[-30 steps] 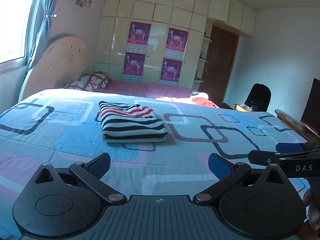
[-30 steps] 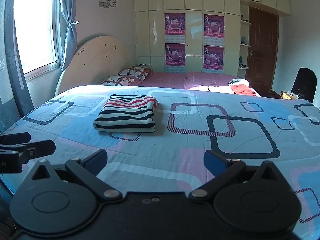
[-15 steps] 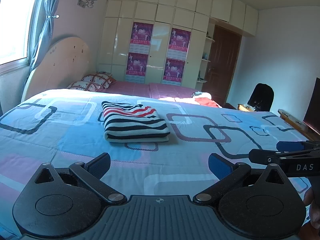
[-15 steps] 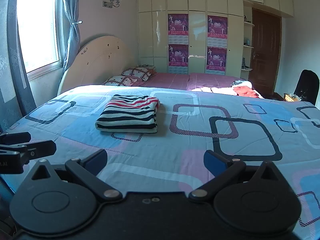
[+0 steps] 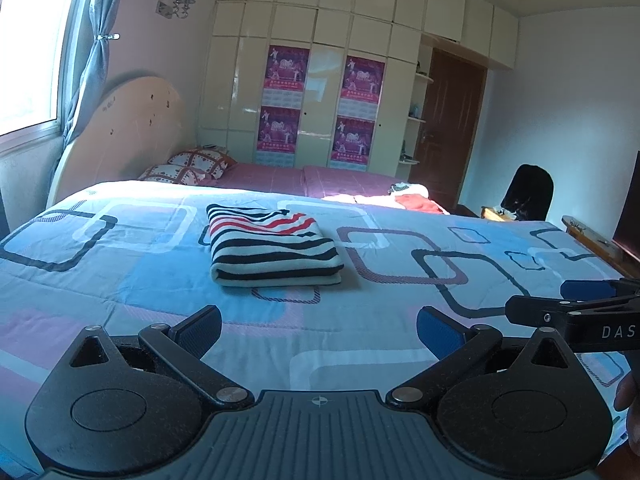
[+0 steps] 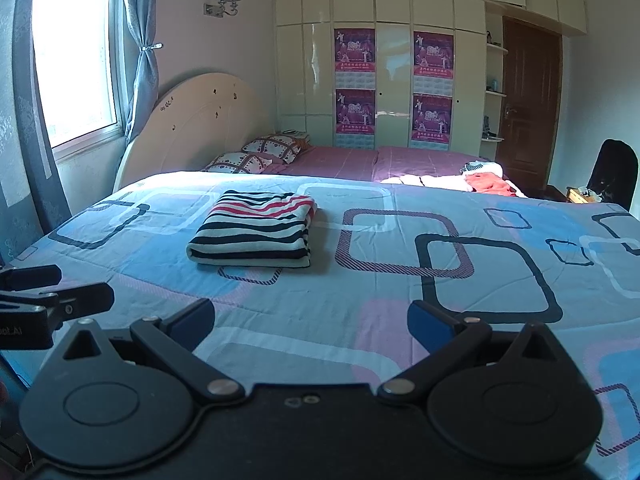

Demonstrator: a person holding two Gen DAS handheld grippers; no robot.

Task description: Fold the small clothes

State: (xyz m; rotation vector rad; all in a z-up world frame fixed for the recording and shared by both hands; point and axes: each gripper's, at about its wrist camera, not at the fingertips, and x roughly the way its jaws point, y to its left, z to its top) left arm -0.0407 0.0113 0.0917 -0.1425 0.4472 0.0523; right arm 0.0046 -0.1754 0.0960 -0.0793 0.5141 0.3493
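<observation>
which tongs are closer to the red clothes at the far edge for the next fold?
Right, marginally. The red clothes lie far right of the folded striped garment; the right tongs sit on that side. Both open, empty.

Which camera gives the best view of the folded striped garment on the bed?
Both views show the folded striped garment whole and unobstructed. The left wrist view is slightly better: it appears a little larger there, with its thick front fold clear. The right wrist view shows it more from its right side.
</observation>
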